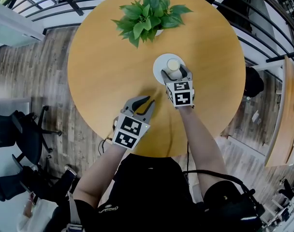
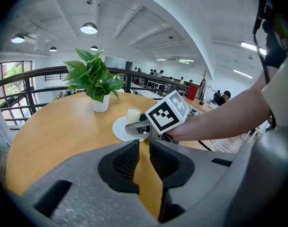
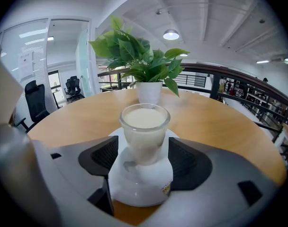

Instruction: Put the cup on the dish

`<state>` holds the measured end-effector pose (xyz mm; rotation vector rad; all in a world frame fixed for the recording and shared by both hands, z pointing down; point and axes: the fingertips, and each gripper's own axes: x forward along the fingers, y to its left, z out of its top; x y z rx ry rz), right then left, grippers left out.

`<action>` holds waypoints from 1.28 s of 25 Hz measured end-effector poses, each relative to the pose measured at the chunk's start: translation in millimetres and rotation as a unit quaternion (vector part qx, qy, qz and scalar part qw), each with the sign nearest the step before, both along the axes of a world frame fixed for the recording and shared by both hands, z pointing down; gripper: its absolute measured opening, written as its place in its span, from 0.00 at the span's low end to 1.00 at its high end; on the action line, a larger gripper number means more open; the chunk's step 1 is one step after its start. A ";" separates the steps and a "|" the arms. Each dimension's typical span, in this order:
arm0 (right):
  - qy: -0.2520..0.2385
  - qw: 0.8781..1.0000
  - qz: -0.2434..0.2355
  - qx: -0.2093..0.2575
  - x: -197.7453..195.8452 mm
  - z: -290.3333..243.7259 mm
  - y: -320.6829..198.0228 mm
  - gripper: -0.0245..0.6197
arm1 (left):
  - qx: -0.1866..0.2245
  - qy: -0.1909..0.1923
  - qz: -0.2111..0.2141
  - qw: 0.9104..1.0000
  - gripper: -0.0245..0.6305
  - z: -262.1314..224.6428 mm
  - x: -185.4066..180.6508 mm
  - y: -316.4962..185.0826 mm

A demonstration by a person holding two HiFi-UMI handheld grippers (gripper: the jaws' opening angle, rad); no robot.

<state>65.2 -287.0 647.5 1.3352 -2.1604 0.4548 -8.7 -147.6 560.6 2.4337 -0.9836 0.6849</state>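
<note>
A small glass cup (image 1: 173, 65) of milky white liquid stands upright on a round white dish (image 1: 158, 67) past the middle of the round wooden table (image 1: 103, 66). My right gripper (image 1: 175, 73) is open, one jaw on each side of the cup. In the right gripper view the cup (image 3: 145, 126) stands on the dish (image 3: 134, 186) with a gap to each pad. My left gripper (image 1: 150, 100) hovers over bare table nearer me, its jaws almost together and empty. The left gripper view shows the cup (image 2: 133, 114), the dish (image 2: 117, 129) and the left gripper (image 2: 144, 144).
A leafy green plant (image 1: 149, 13) in a white pot stands at the far side of the table, just beyond the dish. A dark curved railing (image 1: 50, 6) runs behind the table. Black office chairs (image 1: 21, 134) stand on the wood floor at the left.
</note>
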 end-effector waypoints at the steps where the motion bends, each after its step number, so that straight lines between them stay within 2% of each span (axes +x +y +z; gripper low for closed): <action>1: 0.000 1.000 0.001 0.000 1.2 -0.5 0.4 0.52 | 0.000 0.000 0.000 1.000 0.14 -0.1 0.1 0.1; 16: 0.007 1.000 0.000 -0.002 13.8 -10.1 19.2 0.51 | 0.009 0.002 0.008 1.000 0.14 -8.8 7.9 1.6; 24: 0.004 1.000 -0.007 0.016 20.8 -39.2 41.8 0.42 | 0.030 0.007 0.005 1.000 0.14 -31.0 14.1 -3.0; 32: -0.038 0.997 -0.010 0.063 21.0 -103.4 67.0 0.33 | 0.058 0.019 -0.003 0.998 0.14 -59.6 18.5 -7.2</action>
